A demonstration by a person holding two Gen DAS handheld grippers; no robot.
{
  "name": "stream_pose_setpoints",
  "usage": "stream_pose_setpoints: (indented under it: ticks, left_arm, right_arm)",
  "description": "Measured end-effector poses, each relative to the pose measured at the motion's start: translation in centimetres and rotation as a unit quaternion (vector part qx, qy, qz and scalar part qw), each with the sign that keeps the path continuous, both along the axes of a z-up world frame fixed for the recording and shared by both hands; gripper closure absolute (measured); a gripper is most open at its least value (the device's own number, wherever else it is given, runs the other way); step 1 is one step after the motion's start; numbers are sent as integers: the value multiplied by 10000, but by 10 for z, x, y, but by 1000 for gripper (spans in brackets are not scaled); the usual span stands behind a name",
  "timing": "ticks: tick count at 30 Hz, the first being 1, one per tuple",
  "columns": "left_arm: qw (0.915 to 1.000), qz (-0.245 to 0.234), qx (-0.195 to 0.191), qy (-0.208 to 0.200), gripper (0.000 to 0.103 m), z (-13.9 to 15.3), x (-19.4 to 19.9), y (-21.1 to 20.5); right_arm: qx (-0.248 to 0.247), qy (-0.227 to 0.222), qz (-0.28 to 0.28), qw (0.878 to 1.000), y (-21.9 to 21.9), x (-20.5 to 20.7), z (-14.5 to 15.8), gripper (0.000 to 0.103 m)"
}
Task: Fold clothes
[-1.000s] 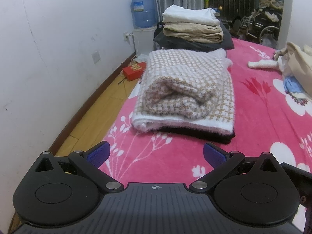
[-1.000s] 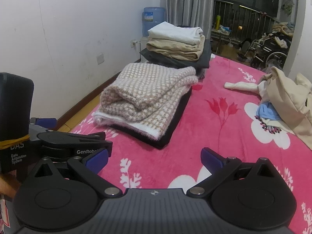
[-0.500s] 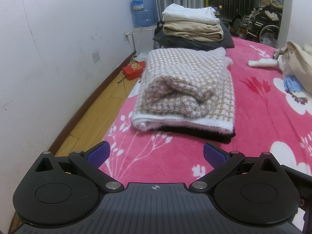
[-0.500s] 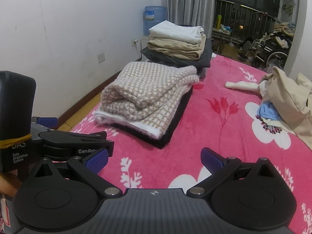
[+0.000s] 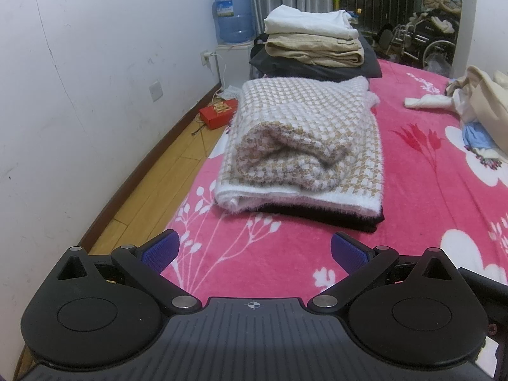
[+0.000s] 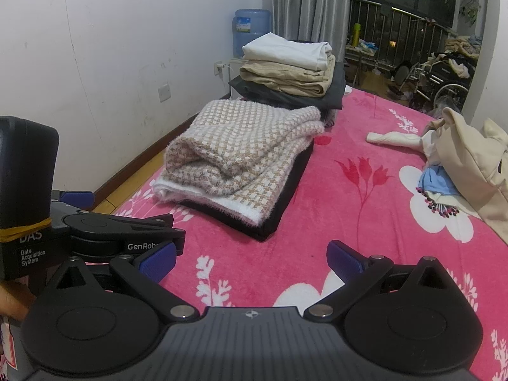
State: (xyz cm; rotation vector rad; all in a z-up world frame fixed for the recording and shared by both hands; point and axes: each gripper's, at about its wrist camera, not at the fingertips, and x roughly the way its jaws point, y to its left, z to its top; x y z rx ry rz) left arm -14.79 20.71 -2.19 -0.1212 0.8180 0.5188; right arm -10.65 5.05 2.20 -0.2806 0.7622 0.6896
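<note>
Both tools, left [image 5: 254, 250] and right [image 6: 250, 258], hang spread and empty; I'd grab the beige heap [image 6: 470, 162] next, shake it flat before folding

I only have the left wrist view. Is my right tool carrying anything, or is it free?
Observer: Free. The right tool is open with nothing between its fingers, above the pink blanket.
Operator: My view cuts off the unfolded heap on the right. What's in it?
Observer: A large beige garment is draped over a blue one, and a cream piece lies just to their left.
Operator: Are my two tools close together?
Observer: Yes. The left tool shows right beside the right one, on its left side, low over the blanket's near edge.
</note>
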Motion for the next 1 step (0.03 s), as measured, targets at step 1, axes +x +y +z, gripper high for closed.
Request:
stream_pose_setpoints:
  ticks: [1]
  left_arm:
    - [10000, 2, 0, 1, 0, 0, 0, 0]
  right_arm:
    - [-1, 0, -2, 10000, 0, 0, 0, 0]
